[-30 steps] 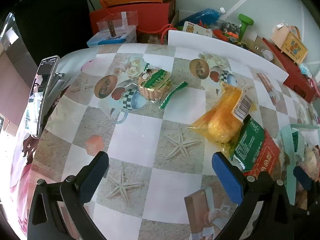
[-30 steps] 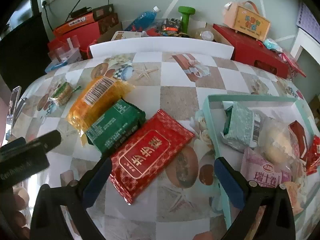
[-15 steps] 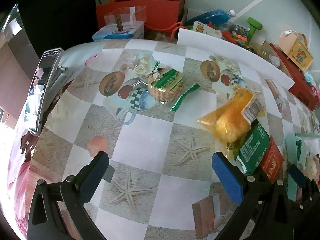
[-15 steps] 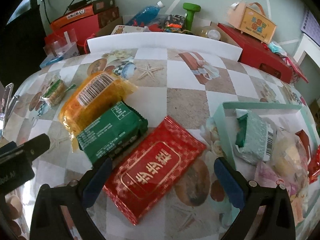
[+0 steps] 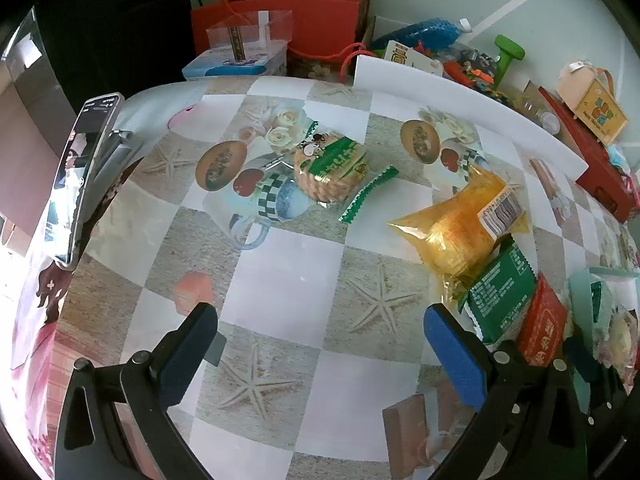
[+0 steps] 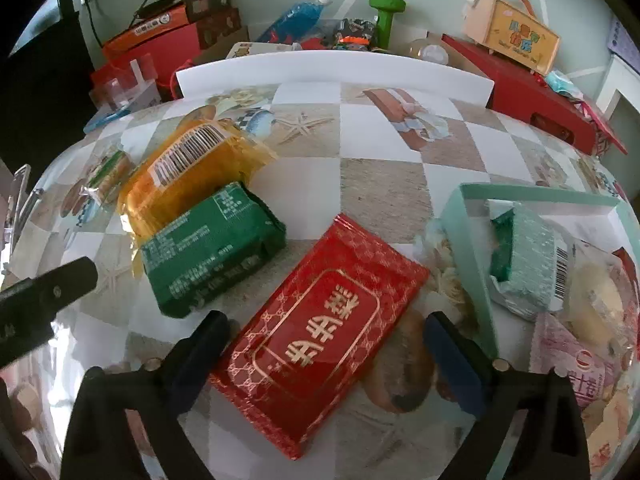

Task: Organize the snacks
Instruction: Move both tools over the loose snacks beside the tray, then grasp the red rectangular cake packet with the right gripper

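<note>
A flat red packet with gold lettering lies on the checked tablecloth between the jaws of my right gripper. Those jaws are closing; the left pad sits at the packet's edge, the right pad stands clear of it. Left of it lie a green packet and an orange bag. A mint-green tray on the right holds several wrapped snacks. My left gripper hangs open over bare cloth, nothing between its fingers. A round biscuit pack lies farther off; the orange bag, green packet and red packet lie to its right.
A phone stands propped at the table's left edge. A white board runs along the far side, with red boxes, a green dumbbell, a blue bottle and a small yellow carton behind it.
The right gripper has come down nearer the red packet and its jaws have narrowed around it. The left wrist view has tipped slightly; the snacks lie where they were.
</note>
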`<state>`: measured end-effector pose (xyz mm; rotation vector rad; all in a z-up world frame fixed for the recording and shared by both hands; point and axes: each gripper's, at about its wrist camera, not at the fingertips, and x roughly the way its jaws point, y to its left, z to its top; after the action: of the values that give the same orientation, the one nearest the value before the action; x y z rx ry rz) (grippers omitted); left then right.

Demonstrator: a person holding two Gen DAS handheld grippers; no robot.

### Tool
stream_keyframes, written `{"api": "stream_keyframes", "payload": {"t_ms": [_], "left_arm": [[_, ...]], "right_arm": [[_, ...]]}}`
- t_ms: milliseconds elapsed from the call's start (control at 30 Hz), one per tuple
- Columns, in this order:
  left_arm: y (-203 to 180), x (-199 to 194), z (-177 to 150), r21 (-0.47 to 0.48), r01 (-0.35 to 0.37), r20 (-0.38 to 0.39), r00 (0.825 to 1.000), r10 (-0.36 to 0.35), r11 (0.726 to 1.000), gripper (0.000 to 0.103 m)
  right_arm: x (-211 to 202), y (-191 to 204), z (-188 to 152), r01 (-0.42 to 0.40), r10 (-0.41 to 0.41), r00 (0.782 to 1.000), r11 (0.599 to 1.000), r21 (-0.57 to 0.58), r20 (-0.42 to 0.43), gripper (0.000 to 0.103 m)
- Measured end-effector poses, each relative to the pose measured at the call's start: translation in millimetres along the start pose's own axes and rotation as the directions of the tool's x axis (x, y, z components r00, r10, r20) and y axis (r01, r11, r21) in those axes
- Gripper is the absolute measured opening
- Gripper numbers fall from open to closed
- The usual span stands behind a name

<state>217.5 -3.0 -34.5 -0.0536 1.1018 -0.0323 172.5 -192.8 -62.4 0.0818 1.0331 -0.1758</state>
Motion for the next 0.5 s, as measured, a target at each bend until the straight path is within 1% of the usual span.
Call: {"api": "stream_keyframes", "payload": {"t_ms": [33,100,233,400,467,500], "left_arm": [[0.1,-0.5,0.1,-0.001,0.002,0.001,1.000,-0.002,1.000,0.103],[0.0,-1.1,-0.1,-0.001,0.004,0.002,1.000,-0.004,1.000,0.103],[-0.7,-3.0,-0.1,0.003,0.015,0.006,1.000,-0.015,1.000,0.103],[-8.0,-6.7,-0.3,0.021,0.047,0.013,0.999,-0.047,0.999,0.103],[-11.7,-7.4,-0.7,0.020,0.068,0.012,0.998,-0.068,0.997,0.103],[-14.2,-7.1,-1.0,0.020,0.082,0.009,0.997,-0.082,0.996,0.103]], "right_arm": [[-2.3,-2.5,-1.6,-0.001,0.001,1.000,1.000,0.000,0.005,0.090],[-5.7,-7.8,-5.7,0.006,-0.006,1.000,1.000,0.004,0.008,0.086],[-10.3,-13.6,-9.9,0.000,0.000,1.000,1.000,-0.001,0.010,0.075],[-9.7,-14.2,-9.5,-0.006,0.006,1.000,1.000,0.008,0.021,0.073],[-9.6,-15.3,-8.1,-0.017,0.017,0.999,1.000,0.016,0.028,0.073],[-9.4,-16.0,-7.7,-0.021,0.020,0.999,1.000,0.019,0.031,0.071]]}}
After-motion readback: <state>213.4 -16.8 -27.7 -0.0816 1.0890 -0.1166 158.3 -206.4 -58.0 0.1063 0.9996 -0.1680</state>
